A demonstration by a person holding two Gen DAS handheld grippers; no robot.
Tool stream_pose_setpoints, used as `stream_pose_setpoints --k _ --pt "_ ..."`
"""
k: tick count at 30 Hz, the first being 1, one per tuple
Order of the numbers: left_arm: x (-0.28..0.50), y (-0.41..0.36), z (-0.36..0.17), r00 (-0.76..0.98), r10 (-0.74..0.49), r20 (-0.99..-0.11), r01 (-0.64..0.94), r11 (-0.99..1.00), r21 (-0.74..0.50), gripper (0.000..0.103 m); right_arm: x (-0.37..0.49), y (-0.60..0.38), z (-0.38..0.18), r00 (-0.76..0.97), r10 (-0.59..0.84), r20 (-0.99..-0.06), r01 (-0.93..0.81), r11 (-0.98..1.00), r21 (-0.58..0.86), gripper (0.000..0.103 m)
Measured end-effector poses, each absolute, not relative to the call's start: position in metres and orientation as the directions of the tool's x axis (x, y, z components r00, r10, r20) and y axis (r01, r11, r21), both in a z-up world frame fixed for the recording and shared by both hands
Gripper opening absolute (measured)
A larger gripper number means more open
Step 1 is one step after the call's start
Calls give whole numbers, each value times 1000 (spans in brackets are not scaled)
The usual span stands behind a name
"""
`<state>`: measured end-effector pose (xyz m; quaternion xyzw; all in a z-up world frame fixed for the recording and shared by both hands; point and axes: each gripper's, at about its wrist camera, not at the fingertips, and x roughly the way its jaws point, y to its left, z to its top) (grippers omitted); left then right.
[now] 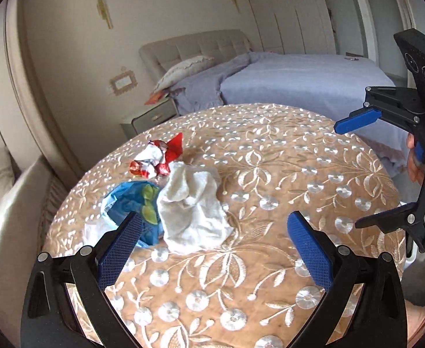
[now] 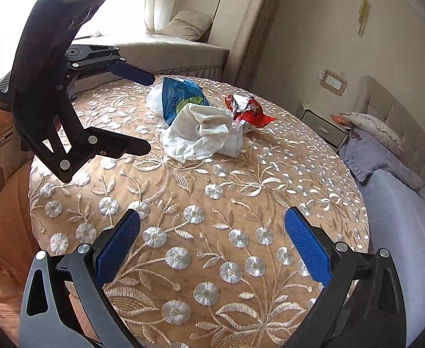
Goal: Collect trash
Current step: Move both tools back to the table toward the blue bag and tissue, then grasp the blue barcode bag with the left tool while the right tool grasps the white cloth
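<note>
A pile of trash lies on a round table with a floral embroidered cloth. It holds a crumpled white tissue, a blue and green plastic bag and a red and silver wrapper. My left gripper is open and empty, its left finger just in front of the blue bag; it also shows in the right wrist view. My right gripper is open and empty over the table's near side, away from the pile; it also shows in the left wrist view.
A bed with a purple cover stands beyond the table, with a grey nightstand beside it. A cushioned window seat is behind the table. An orange quilt lies left of the table.
</note>
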<state>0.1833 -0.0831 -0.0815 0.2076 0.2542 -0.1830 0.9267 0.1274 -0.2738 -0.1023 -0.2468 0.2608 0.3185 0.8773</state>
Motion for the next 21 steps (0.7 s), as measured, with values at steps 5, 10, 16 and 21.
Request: stream_pose_setpoints --k 5,10,16,21 --pt "216 -36 -77 806 -170 -567 370 893 257 98 156 -223 -102 643 436 -630 -728 605 -324 99" --pt "246 -13 -79 798 -152 -583 345 908 236 98 192 -187 -106 625 440 -644 -747 577 -331 99" --pt "288 -7 -82 776 -140 -615 318 929 190 98 228 -158 -116 612 439 -657 -755 572 -322 99" --pt "312 -9 -89 737 -137 -661 321 933 165 97 246 -141 -123 610 422 -671 -756 564 -332 99"
